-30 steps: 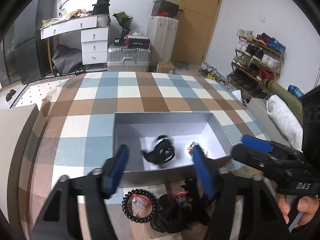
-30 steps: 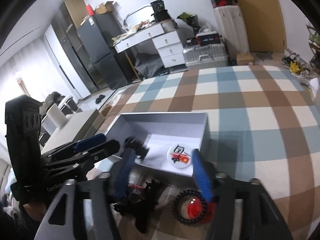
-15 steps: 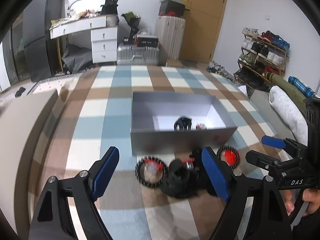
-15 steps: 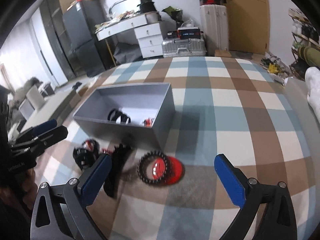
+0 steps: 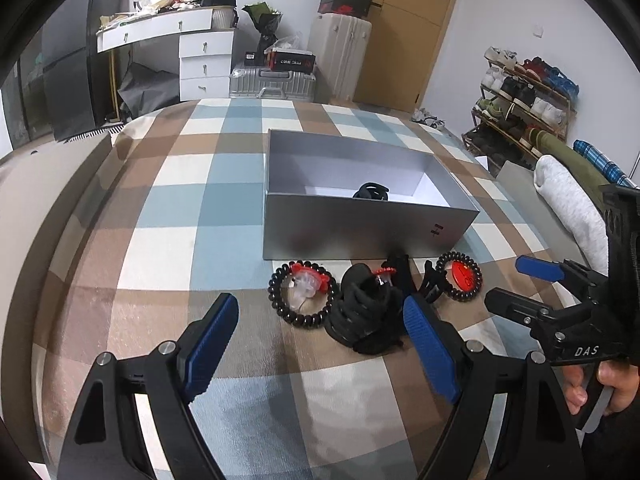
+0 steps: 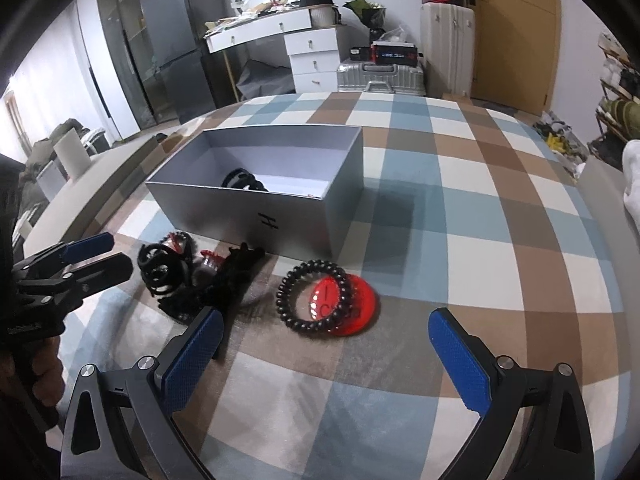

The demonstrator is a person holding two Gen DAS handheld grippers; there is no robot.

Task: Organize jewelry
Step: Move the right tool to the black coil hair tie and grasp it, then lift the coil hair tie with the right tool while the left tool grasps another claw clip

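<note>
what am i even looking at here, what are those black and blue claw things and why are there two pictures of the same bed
There is no robot here. A person holds a hand-operated gripper in each hand, and each gripper carries a wide-angle camera that looks forward along its two blue-padded fingers. One picture comes from the left gripper, the other from the right gripper, so each tool also shows up at the edge of the other's view.

Both point at a checked bedspread. On it stands an open grey box with a black hair tie already inside. In front of the box lie a beaded bracelet, a pile of black hair ties and a second beaded bracelet resting on a red disc.

The jaws of both grippers are wide open and hold nothing.
</note>
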